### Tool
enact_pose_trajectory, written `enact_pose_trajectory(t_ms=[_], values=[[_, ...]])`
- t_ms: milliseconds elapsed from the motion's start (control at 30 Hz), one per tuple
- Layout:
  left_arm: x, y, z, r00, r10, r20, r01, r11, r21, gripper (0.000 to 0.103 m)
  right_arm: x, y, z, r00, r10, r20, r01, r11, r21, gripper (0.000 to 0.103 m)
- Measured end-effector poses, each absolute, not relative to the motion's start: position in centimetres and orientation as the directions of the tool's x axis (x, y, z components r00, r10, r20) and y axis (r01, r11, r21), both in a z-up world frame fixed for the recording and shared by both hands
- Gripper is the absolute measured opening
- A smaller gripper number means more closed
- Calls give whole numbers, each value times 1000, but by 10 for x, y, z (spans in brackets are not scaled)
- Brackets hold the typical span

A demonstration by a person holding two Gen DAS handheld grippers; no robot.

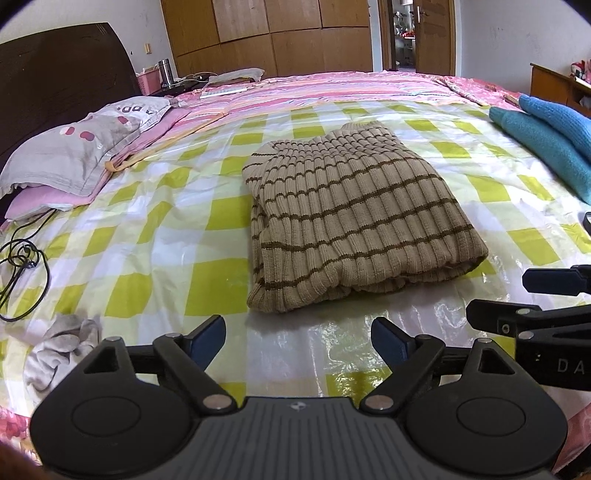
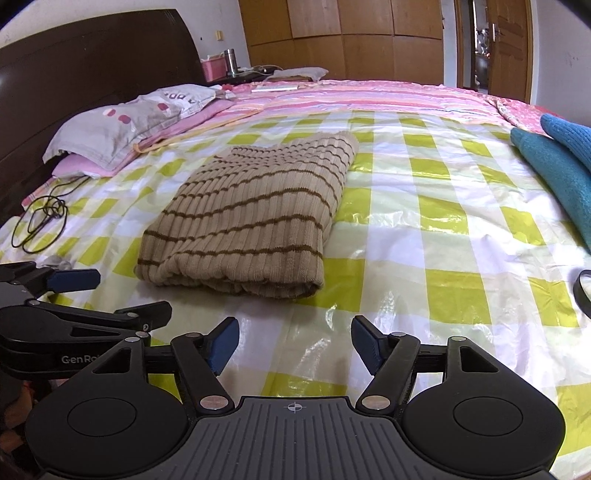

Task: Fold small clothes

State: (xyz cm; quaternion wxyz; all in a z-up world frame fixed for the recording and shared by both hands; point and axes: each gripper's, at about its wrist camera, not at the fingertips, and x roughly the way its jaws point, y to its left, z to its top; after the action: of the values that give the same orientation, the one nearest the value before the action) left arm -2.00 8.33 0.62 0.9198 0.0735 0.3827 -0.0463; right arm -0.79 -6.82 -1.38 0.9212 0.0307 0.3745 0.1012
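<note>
While both tools [image 1: 298,339] [image 2: 294,341] gape empty, the folded striped sweater [image 1: 343,218] lies just beyond their tips.

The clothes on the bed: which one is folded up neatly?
The tan striped sweater in the middle, folded into a tidy rectangle. The blue knit garment lies stretched out, and the grey cloth is crumpled.

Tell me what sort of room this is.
Most likely a home bedroom: a wide bed with a dark headboard, a pillow at its head, and wooden wardrobe doors behind.
</note>
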Motion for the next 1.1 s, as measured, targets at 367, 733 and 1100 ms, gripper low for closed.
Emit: enact_pose_trajectory(t_ms=[367,733,1100], values=[[-22,82,5,701,-34,-712,143,985,94,92,-10,-69,-16,696,201,-690,-151,980,133,72],[-25,79,4,699,-36,-714,148,984,95,92,-12,-69,-18,694,199,-692,-147,980,135,73],[-28,78,4,699,-38,-714,153,983,97,92,-14,-70,-23,688,189,-701,-139,982,128,73]])
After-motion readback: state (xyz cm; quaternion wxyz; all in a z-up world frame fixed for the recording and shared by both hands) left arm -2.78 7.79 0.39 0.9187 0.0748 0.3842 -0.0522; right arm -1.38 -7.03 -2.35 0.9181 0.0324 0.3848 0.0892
